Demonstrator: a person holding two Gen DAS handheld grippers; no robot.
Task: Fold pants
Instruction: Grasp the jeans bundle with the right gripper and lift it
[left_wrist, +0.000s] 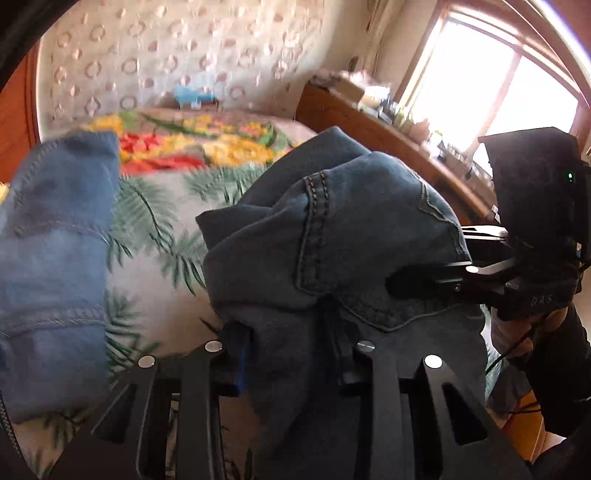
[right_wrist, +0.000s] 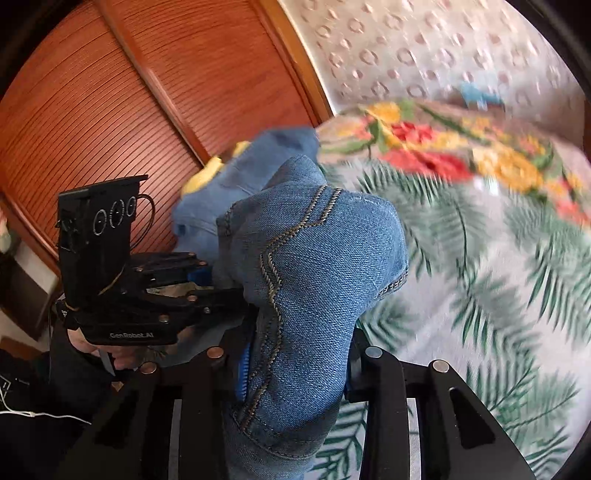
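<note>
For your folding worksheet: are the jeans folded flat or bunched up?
Bunched up: the jeans rise in a crumpled mound, gripped above the floral bedspread.

The left black two-finger tongs (left_wrist: 291, 354) are seen closed on a bunched fold of blue denim pants (left_wrist: 332, 236), the cloth being pinched between the fingers (left_wrist: 231, 354). The right black two-finger tongs (right_wrist: 295, 365) are likewise clamped on the denim, which is gathered up between the fingers (right_wrist: 360, 363). Both tongs are pointed forward and tilted downward, and they are held close beside each other, each body being visible in the other's wrist view. A hand (left_wrist: 517, 332) in a dark sleeve is partly seen gripping the right handle.
</note>
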